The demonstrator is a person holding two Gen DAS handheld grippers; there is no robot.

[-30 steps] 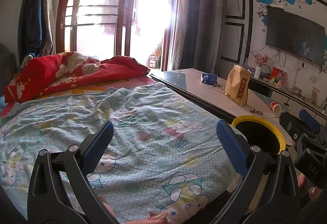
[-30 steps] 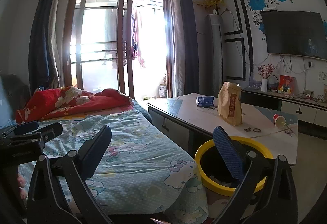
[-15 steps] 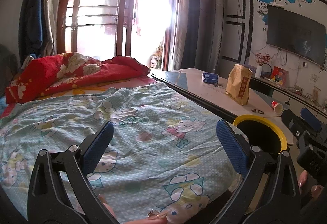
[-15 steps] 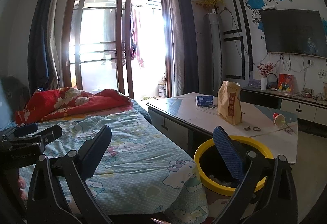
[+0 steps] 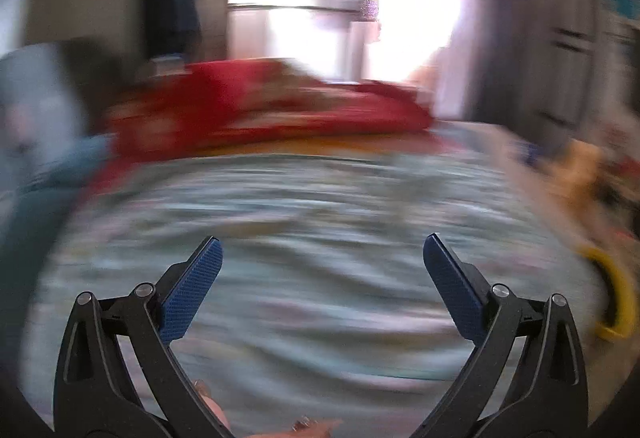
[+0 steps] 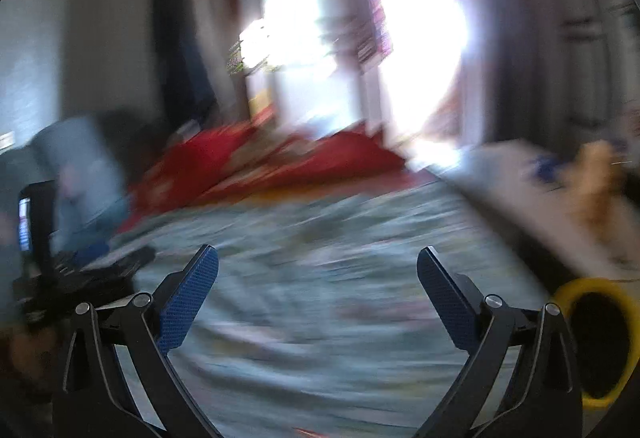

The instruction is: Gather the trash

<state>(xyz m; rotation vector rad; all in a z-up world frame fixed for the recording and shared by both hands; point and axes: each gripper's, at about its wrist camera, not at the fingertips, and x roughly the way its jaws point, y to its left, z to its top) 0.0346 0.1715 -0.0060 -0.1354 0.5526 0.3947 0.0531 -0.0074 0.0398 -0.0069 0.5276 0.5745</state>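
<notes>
Both views are smeared by motion. My left gripper (image 5: pixel 322 270) is open with nothing between its blue pads, over the pale patterned bedspread (image 5: pixel 320 222). My right gripper (image 6: pixel 318 284) is also open and empty above the same bedspread (image 6: pixel 328 250). The yellow-rimmed trash bin (image 5: pixel 614 294) shows at the right edge of the left wrist view. In the right wrist view the bin (image 6: pixel 596 334) sits at the lower right, past the right finger. A tan paper bag (image 6: pixel 596 182) and a blue packet (image 6: pixel 548 164) blur on the table at right. No trash lies between either pair of fingers.
A red quilt (image 5: pixel 256 106) is heaped at the far side of the bed. A bright window (image 6: pixel 352 18) glares behind it. The other gripper's black body (image 6: pixel 60 270) shows at the left of the right wrist view. A long pale table (image 6: pixel 532 206) runs along the bed's right side.
Both grippers have swung quickly to the left, blurring the views. The bin and table have slid toward the right edge. Both stay open.
</notes>
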